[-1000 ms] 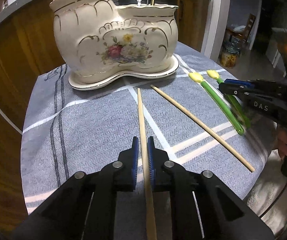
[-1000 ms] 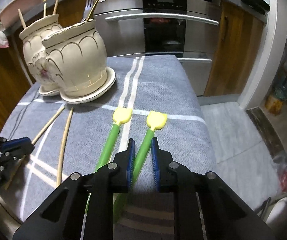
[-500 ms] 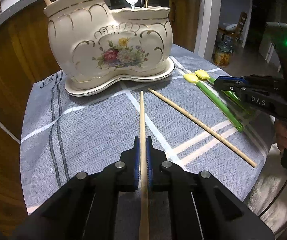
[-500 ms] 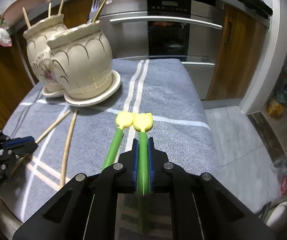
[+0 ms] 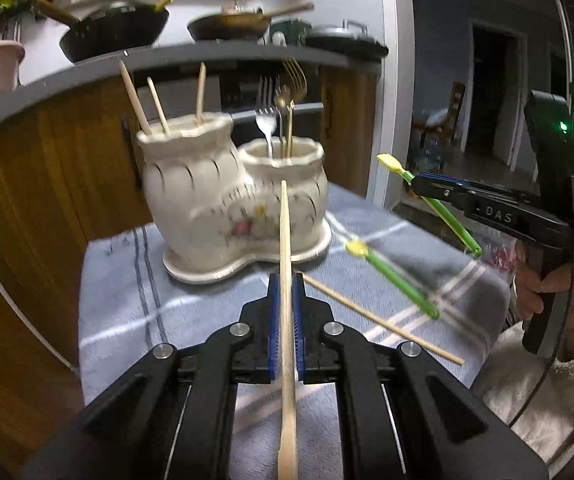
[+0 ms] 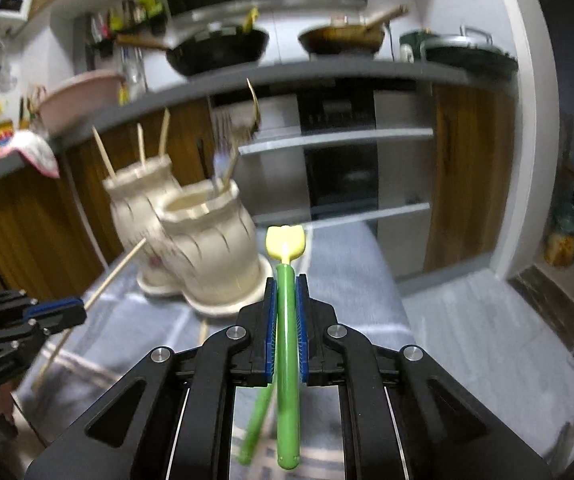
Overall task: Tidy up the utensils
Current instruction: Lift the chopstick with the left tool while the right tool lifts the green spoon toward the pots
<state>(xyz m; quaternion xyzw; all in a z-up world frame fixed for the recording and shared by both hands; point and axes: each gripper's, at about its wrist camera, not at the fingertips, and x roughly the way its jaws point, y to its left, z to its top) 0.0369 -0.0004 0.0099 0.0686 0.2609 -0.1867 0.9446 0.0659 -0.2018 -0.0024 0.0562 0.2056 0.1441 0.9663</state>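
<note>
Two claws, each clamped on one utensil, hang above the grey striped cloth covering the table (image 5: 119, 304). My left claw (image 5: 286, 312) has its blue pads pressed narrow against a pale wooden chopstick (image 5: 285, 264), which is lifted clear of the cloth and points toward the cream ceramic double-pot utensil holder with gold trim and a flower print (image 5: 223, 208). My right claw (image 6: 286, 320) is closed just as tightly on a green-handled utensil with a yellow tulip-shaped head (image 6: 285, 312), also raised, its head aimed at the holder's nearer pot. A second wooden chopstick (image 5: 383, 320) and a second green-handled, yellow-headed utensil (image 5: 395, 280) lie on the cloth near the holder. Three chopsticks stand in the holder's taller pot (image 5: 185, 136); metal forks (image 5: 279, 112) stand in the shorter one.
</note>
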